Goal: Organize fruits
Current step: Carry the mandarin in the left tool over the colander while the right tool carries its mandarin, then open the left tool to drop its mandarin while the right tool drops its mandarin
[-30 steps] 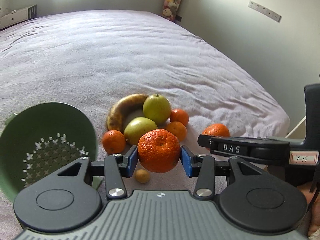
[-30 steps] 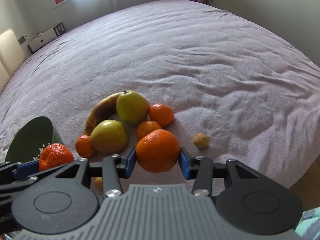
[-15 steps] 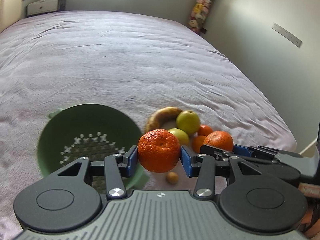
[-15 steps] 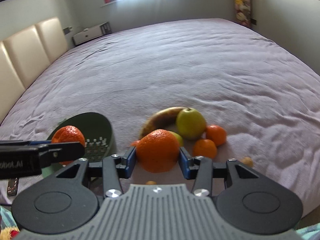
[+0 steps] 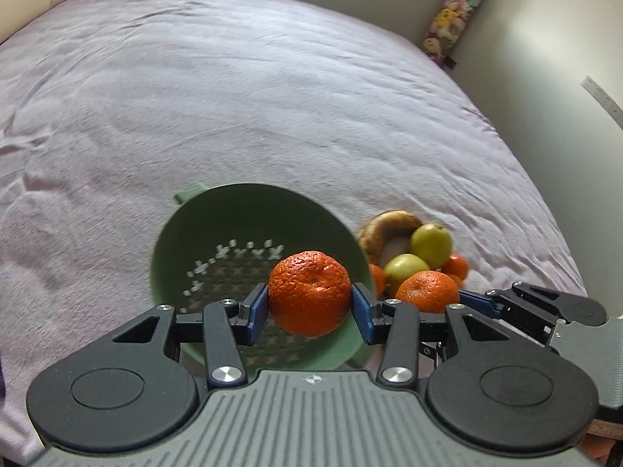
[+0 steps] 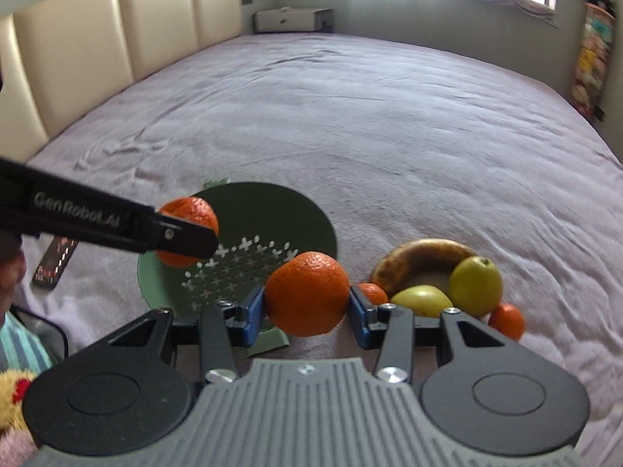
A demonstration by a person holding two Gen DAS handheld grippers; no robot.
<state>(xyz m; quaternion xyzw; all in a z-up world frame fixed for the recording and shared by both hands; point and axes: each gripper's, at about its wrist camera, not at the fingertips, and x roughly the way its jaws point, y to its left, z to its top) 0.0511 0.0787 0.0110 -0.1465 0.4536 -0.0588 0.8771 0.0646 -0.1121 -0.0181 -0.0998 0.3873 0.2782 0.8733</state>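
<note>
My left gripper (image 5: pixel 310 303) is shut on a bumpy orange mandarin (image 5: pixel 310 292) and holds it over the green colander (image 5: pixel 233 214). My right gripper (image 6: pixel 307 303) is shut on a smooth orange (image 6: pixel 307 292), just right of the colander (image 6: pixel 268 210). The left gripper's mandarin also shows in the right wrist view (image 6: pixel 190 214), over the colander's left side. The right gripper's orange shows in the left wrist view (image 5: pixel 427 292). The colander shows no fruit lying in it.
A fruit pile lies on the purple bed (image 6: pixel 389 116) right of the colander: a brown banana (image 6: pixel 420 257), two green apples (image 6: pixel 475 284) (image 6: pixel 422 299) and small mandarins (image 6: pixel 506 321). A remote (image 6: pixel 54 262) lies at the left. A cream headboard (image 6: pixel 97 50) stands behind.
Both grippers have swung left with their fruit, from over the fruit pile to the colander. The left gripper's mandarin is now over the colander bowl.
</note>
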